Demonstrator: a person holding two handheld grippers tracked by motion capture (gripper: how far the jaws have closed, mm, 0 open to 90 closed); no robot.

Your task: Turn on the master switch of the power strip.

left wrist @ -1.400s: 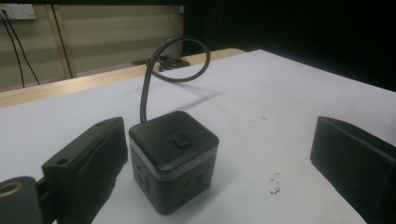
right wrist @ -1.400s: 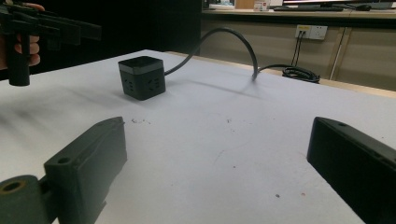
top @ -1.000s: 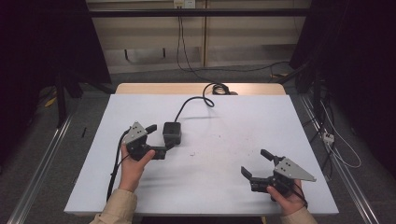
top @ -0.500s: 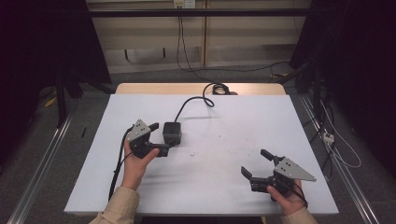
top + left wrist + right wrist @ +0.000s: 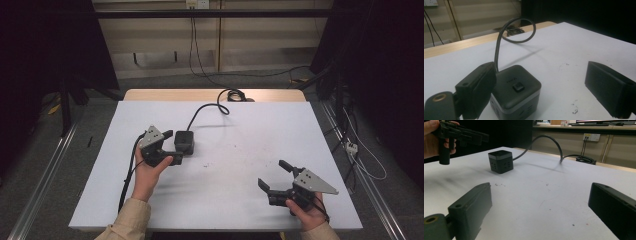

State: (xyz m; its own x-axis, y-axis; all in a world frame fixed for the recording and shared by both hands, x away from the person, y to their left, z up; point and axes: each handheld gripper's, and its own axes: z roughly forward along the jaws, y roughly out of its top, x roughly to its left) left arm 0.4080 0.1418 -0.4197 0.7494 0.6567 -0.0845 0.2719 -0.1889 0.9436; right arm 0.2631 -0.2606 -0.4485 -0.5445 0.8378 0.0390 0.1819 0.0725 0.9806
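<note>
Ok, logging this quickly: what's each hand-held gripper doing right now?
Left hand-held gripper: open, jaws just closing a little around the black power cube, not yet gripping.
Right hand-held gripper: open, holding nothing.

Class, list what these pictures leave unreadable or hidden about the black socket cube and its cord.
- Socket cube: small lettering on top, left gripper view, too small and blurred.
- Its near-left side: same view, covered by the left gripper's jaw.
- Power cord: far end, high view, drops behind the table edge.
- Cube's socket holes: right gripper view, dark, too small to count.

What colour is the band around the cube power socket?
Light grey, running around the dark cube power socket just below its top; it shows best in the left gripper view.
</note>
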